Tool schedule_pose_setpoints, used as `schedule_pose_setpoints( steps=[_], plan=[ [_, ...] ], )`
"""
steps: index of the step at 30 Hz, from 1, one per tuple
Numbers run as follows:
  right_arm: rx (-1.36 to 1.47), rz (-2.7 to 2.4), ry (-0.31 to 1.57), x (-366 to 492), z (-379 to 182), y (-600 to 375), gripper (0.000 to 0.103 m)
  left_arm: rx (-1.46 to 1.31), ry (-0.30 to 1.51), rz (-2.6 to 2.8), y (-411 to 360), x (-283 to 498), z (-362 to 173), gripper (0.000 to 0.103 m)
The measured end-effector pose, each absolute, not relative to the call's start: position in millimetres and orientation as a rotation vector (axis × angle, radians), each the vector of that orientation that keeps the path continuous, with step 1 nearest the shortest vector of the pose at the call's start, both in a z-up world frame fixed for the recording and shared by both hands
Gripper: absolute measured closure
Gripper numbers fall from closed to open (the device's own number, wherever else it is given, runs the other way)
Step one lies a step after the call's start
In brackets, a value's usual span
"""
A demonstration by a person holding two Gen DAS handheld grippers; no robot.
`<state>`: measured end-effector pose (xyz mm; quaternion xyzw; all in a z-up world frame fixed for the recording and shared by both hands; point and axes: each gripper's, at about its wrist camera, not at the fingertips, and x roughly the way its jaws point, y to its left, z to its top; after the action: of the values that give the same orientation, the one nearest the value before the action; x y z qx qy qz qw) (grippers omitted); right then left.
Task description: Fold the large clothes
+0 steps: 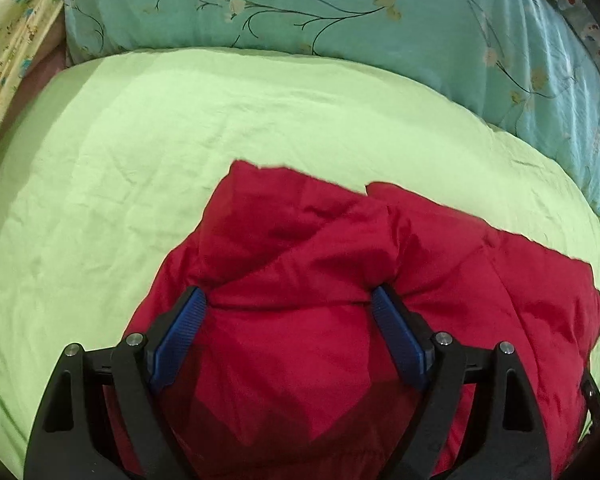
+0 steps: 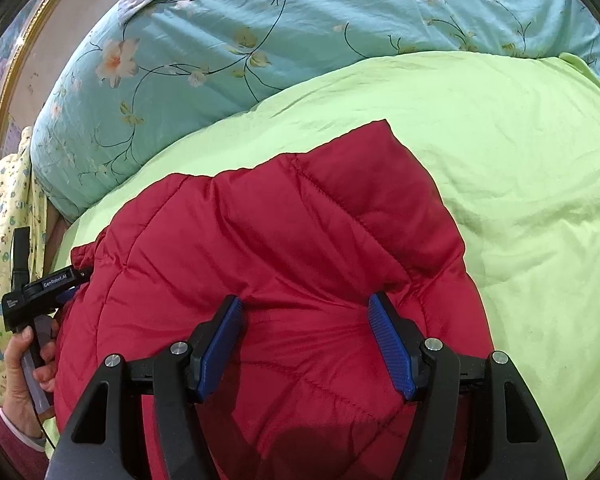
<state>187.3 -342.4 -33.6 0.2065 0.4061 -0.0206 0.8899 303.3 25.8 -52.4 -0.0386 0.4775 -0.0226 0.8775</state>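
A red quilted puffer jacket (image 1: 300, 264) lies bunched on a light green bedsheet (image 1: 140, 140). My left gripper (image 1: 288, 296) stands wide open, its blue pads pressed into the jacket on either side of a thick fold; the jaws are not closed on it. In the right wrist view the same jacket (image 2: 284, 220) fills the middle. My right gripper (image 2: 305, 304) is also wide open, its pads against a bulge of the fabric. The left gripper's body, held by a hand, shows at the jacket's left edge in the right wrist view (image 2: 40, 292).
A teal floral quilt (image 1: 340, 4) is heaped along the far side of the bed and also shows in the right wrist view (image 2: 220, 40). A yellow patterned cloth (image 1: 8, 40) hangs at the left. A gold-trimmed headboard (image 2: 24, 60) stands at the back.
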Motion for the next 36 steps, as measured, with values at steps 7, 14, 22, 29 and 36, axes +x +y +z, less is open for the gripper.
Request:
schedule_pose_setpoints(
  steps=[7, 14, 22, 29, 36],
  plan=[
    [0.475, -0.013, 0.840, 186.7, -36.4, -353.4, 0.036, -0.027, 0.902, -0.122, 4.5, 196.7, -15.8, 0.017],
    [0.468, -0.023, 0.851, 183.3, -35.1, -355.7, 0.037, 0.006, 0.842, -0.186, -29.9, 121.9, -2.7, 0.016],
    [0.421, -0.041, 0.847, 169.0, -30.8, -353.6, 0.037, 0.040, 0.907, -0.132, -42.0, 123.7, -43.2, 0.013],
    [0.434, -0.047, 0.844, 157.1, -32.1, -362.0, 0.037, 0.045, 0.911, -0.107, -48.5, 123.1, -43.5, 0.012],
    [0.413, -0.007, 0.672, 124.9, 3.2, -348.8, 0.033, 0.037, 0.922, -0.116, -43.7, 123.6, -47.4, 0.012]
  ],
)
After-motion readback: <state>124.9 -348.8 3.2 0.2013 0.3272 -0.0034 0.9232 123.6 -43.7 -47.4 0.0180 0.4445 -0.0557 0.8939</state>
